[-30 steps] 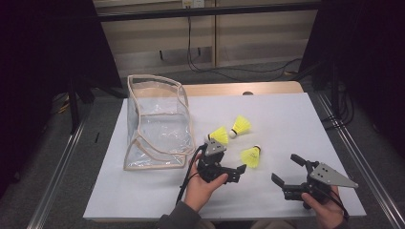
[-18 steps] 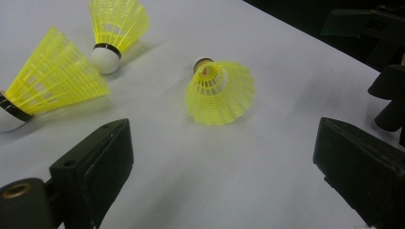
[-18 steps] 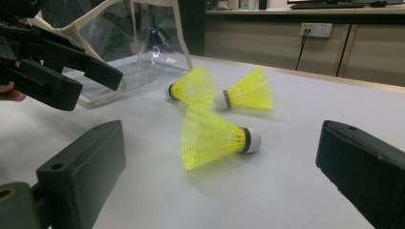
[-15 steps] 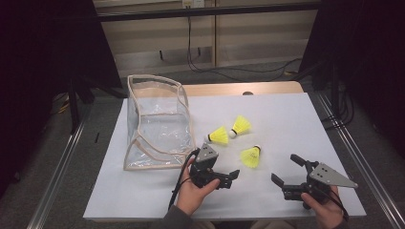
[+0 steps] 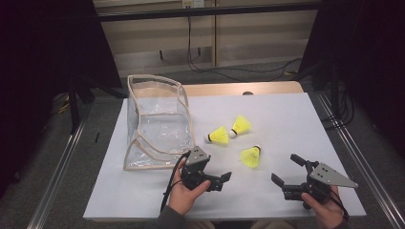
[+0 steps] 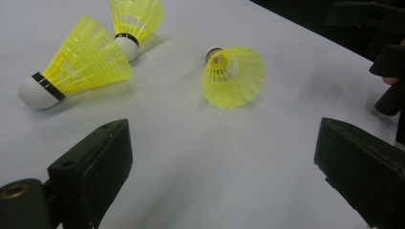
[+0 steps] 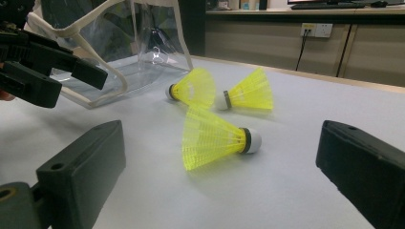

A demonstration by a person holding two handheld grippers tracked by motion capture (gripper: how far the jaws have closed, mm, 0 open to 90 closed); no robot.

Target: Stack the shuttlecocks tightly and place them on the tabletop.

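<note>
My left claw (image 5: 220,180) jaws wide apart, right claw (image 5: 286,172) likewise, nearest shuttlecock (image 5: 251,156) lying between them on the white bench (image 5: 296,119), its cork half hidden behind the skirt in my left gripper view, clear bag (image 5: 155,119) cut off in my right gripper view

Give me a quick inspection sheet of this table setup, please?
Surface: white sheet over a wooden table.
Job's things: three yellow shuttlecocks lying loose; clear bag standing open beside them.
Clutter: nothing seen.
Grippers: left gripper and right gripper both open, holding nothing, near the front edge.
Cables: black cable trailing from the left gripper; more on the floor behind.
Surroundings: dark room, metal rails at the sides.
</note>
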